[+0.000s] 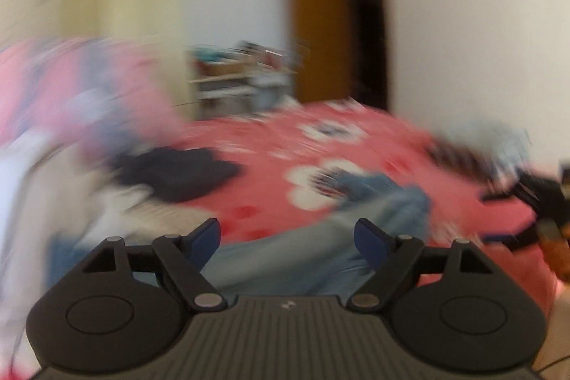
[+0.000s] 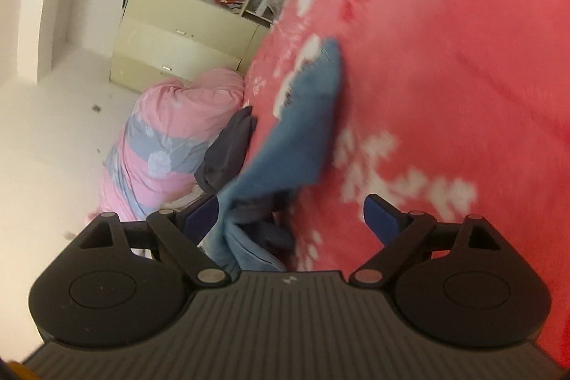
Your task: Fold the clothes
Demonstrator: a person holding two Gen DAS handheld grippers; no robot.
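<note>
**Blue garment loose on the bed, both grippers spread wide**

The left gripper (image 1: 286, 234) hangs above the bed (image 1: 392, 138) with its fingers (image 1: 206, 234) released and nothing between them. Below and ahead of it lies the blue garment (image 1: 356, 219), spread in soft ridges across the red flowered bedcover. The view is badly blurred, so seams and edges cannot be picked out there.

The right gripper (image 2: 290, 219) also has its fingers (image 2: 201, 216) apart. In its view the blue garment (image 2: 299, 123) runs from a far corner on the bedcover (image 2: 463, 59) down to a bunched end that sits just beside the left-hand finger; whether cloth touches the finger I cannot tell.

The fabric looks like soft denim or heavy cotton: limp, fairly weighty, likely to sag and drag rather than hold a shape, and not slippery. A grip on a single layer at a corner or hem seems best, 1 gripper per corner, avoiding the bunched end where 2 or more layers may be caught together. A dark garment (image 2: 228, 152) and a pink quilt (image 2: 171, 138) lie near, beside the bed's edge.
</note>
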